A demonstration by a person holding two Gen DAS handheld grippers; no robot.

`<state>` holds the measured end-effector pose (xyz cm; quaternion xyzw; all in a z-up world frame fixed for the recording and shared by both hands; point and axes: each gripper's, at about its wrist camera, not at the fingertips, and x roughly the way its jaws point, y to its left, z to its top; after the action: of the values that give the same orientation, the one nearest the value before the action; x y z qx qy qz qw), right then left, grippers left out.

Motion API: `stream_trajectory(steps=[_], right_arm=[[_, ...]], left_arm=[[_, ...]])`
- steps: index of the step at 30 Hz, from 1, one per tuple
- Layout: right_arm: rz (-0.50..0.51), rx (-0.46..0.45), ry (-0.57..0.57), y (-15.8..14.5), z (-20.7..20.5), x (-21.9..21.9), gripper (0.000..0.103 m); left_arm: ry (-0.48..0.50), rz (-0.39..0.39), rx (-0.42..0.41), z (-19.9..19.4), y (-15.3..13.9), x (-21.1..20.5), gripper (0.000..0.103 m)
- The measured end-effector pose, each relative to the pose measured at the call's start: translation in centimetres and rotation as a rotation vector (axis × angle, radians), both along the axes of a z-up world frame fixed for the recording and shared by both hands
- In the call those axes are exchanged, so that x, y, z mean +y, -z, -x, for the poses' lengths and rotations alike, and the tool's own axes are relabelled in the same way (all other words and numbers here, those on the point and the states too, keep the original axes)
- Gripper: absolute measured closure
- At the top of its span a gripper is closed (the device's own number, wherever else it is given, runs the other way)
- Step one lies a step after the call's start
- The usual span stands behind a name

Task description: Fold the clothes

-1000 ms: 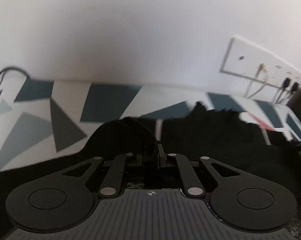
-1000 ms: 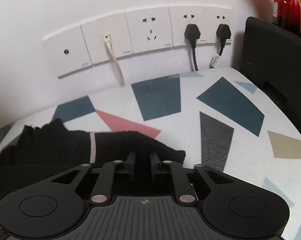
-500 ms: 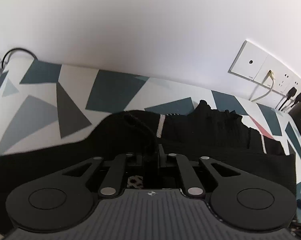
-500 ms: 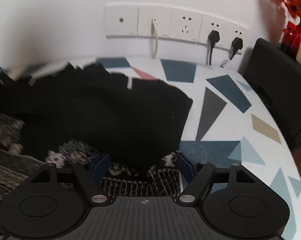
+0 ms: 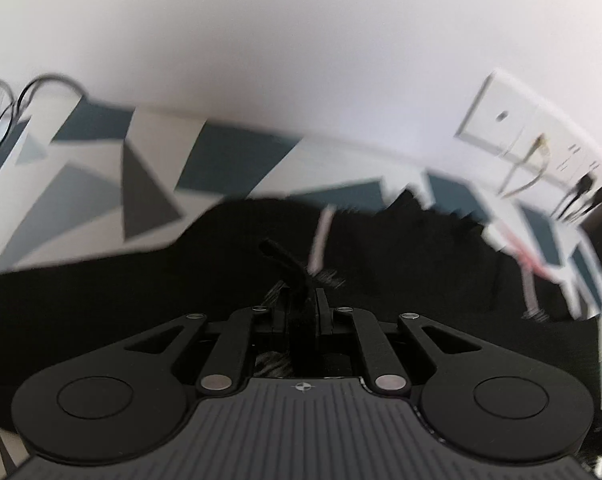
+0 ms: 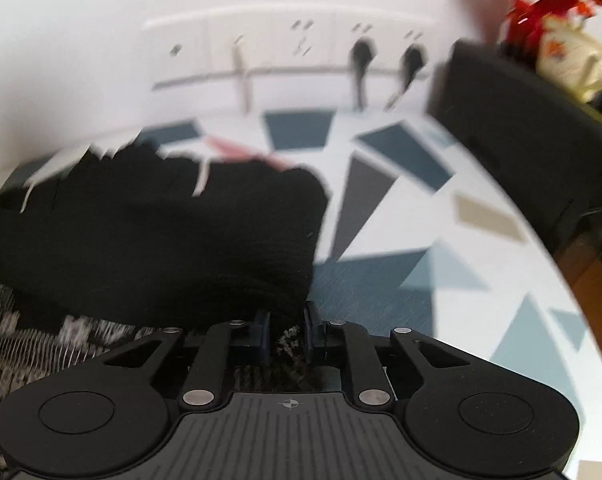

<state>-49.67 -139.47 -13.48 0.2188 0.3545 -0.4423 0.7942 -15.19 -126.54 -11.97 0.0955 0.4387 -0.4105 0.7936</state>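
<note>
A black knitted garment (image 5: 401,264) with pale stripes lies spread on the table with geometric patterns (image 5: 101,184). My left gripper (image 5: 303,300) is shut on a fold of its black fabric near its front edge. In the right wrist view the garment (image 6: 161,232) covers the left half, with a black-and-white patterned part (image 6: 81,336) at the lower left. My right gripper (image 6: 287,322) is closed on the garment's near right corner, with fabric bunched between its fingers. Both views are motion-blurred.
White wall sockets (image 6: 293,52) with two black plugs (image 6: 361,52) line the wall behind the table. A black box (image 6: 521,120) stands at the right, with red and cream items (image 6: 557,32) behind it. Black cables (image 5: 33,92) lie at the far left.
My right gripper was open half a second ago and has closed on the garment's corner. My left gripper stays shut on the fabric and has moved. Both views have blurred.
</note>
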Motion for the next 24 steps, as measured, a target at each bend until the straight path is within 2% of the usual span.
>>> stream_trajectory(steps=[2, 3, 5, 7, 10, 12, 14, 15, 16, 17, 18, 24], right_arm=[[-0.019, 0.010, 0.007, 0.0, -0.2, -0.1, 0.077], [-0.029, -0.016, 0.011, -0.4, -0.1, -0.2, 0.075], [-0.028, -0.066, 0.007, -1.2, 0.0, -0.1, 0.061], [0.004, -0.103, -0.007, -2.3, -0.1, 0.0, 0.056], [0.032, -0.173, -0.010, -3.3, -0.3, -0.8, 0.041], [0.017, -0.181, 0.011, -3.1, -1.1, -2.8, 0.040], [-0.001, -0.183, 0.056, -2.3, -1.8, -4.9, 0.045], [-0.026, -0.180, 0.084, -1.6, -2.1, -6.2, 0.052], [-0.058, -0.183, 0.108, -0.9, -2.5, -7.5, 0.081], [-0.103, -0.195, 0.127, -0.1, -2.7, -8.5, 0.087], [-0.128, -0.202, 0.140, 0.3, -3.0, -9.3, 0.088], [-0.091, -0.183, 0.145, 0.5, -4.4, -10.8, 0.089]], left_arm=[[0.013, -0.020, -0.006, 0.0, 0.9, 0.2, 0.088], [0.022, -0.023, -0.021, 0.2, 1.1, 0.3, 0.088], [0.032, -0.038, -0.069, 0.5, 0.9, 0.4, 0.075], [0.039, -0.033, -0.094, 0.5, 0.7, 0.6, 0.075], [0.036, -0.022, -0.097, 0.1, 0.5, 0.9, 0.078], [0.034, -0.027, -0.090, -0.2, 0.7, 0.9, 0.093], [0.028, -0.019, -0.073, -0.5, 0.9, 1.0, 0.097], [0.023, -0.012, -0.062, -0.7, 0.9, 1.0, 0.098], [0.019, -0.006, -0.051, -0.9, 0.9, 1.0, 0.098], [0.015, 0.000, -0.042, -1.0, 0.9, 1.1, 0.099], [0.013, 0.005, -0.036, -1.1, 0.9, 1.1, 0.099], [0.015, 0.019, -0.062, -1.4, 0.7, 0.8, 0.098]])
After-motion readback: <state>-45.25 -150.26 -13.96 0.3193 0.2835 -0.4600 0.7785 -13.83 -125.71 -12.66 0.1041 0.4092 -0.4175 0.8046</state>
